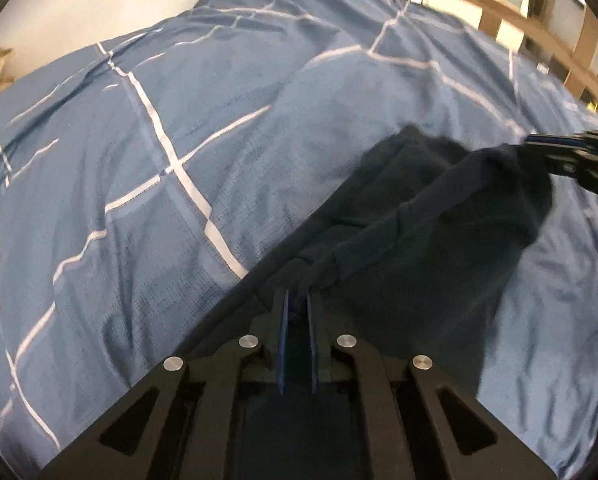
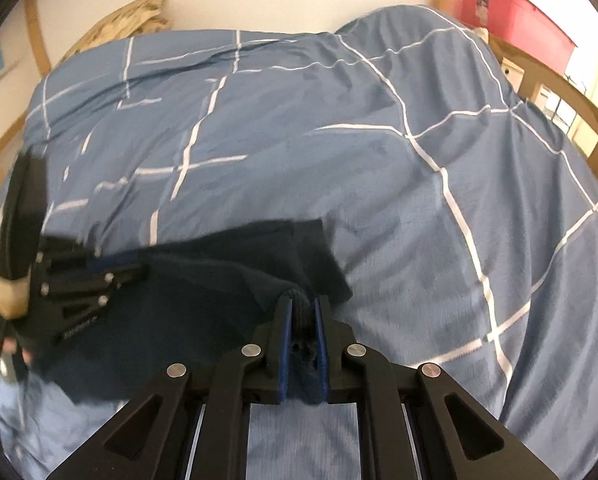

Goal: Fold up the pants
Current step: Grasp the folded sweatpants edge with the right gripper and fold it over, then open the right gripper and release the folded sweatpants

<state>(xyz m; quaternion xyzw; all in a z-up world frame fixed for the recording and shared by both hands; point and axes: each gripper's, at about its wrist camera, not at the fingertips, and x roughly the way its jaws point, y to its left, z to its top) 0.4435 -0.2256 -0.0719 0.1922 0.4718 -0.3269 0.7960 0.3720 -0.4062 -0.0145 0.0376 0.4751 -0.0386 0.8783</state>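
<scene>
Left wrist view: left gripper pinching a bunched edge of the dark navy pants, blue pads drawn close together with cloth between them. Pants stretching away up and to the right across the blue duvet with white grid lines, lying in long folds. Far end of the cloth meeting the right gripper at the frame's right edge, blue pads visible there against the fabric. Wooden slatted bed frame curving along the upper right, behind the duvet.

Right wrist view: right gripper clamping a thick ribbed roll of the pants between its pads, jaws nearly together around the fabric. Pants spreading left from here as a dark band over the duvet, one flat corner lying just beyond the fingertips. Left gripper entering from the left edge, tips buried in the cloth's far end. Red plastic bin sitting past the bed at upper right; pale crumpled material against the wall at upper left, kind unclear. Motion blur softening the left side.
</scene>
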